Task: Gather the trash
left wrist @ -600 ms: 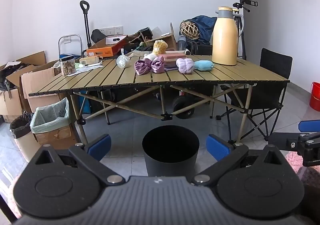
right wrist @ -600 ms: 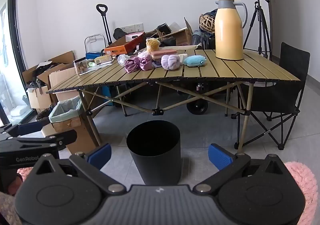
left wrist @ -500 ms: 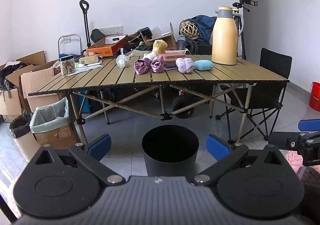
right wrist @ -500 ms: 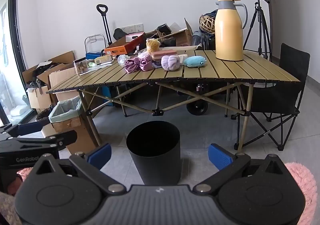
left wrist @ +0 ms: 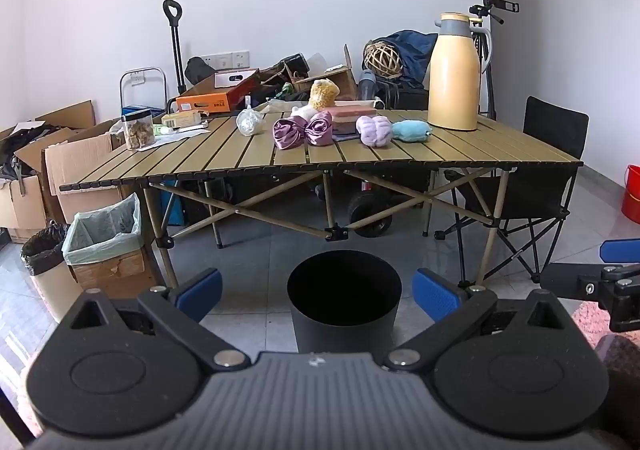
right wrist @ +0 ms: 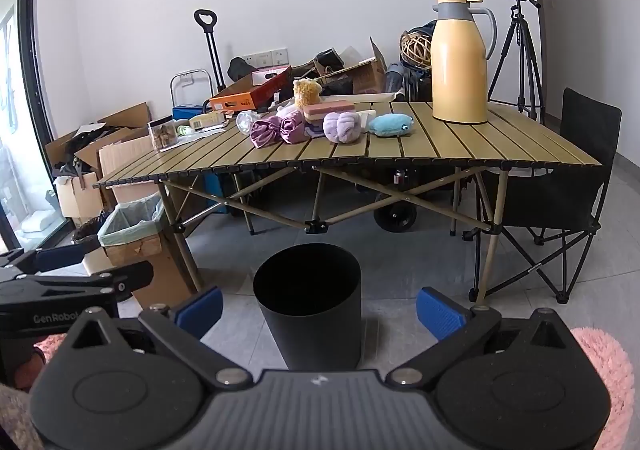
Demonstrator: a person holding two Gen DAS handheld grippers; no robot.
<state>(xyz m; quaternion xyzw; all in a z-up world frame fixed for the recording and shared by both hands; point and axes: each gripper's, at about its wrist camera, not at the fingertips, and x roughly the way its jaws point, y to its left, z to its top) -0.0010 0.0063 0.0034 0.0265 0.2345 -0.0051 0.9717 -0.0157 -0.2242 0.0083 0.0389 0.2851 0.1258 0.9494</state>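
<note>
Left wrist view: left claw (left wrist: 316, 288) gaping fully, gripping nothing, hovering just behind black bin (left wrist: 344, 292); right claw (right wrist: 318, 308) likewise. Crumpled plastic wrapper (left wrist: 249, 123) lying far ahead on worktop (left wrist: 480, 148). Possibly mistaking plush toys for trash, or nudging bin while advancing.

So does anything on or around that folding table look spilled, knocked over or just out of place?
Nothing looks spilled or toppled. The yellow jug stands upright on the table, and the black bin stands upright on the floor. The oddity is clutter: soft toys, a crumpled clear bag and papers scattered over the far side.
</note>
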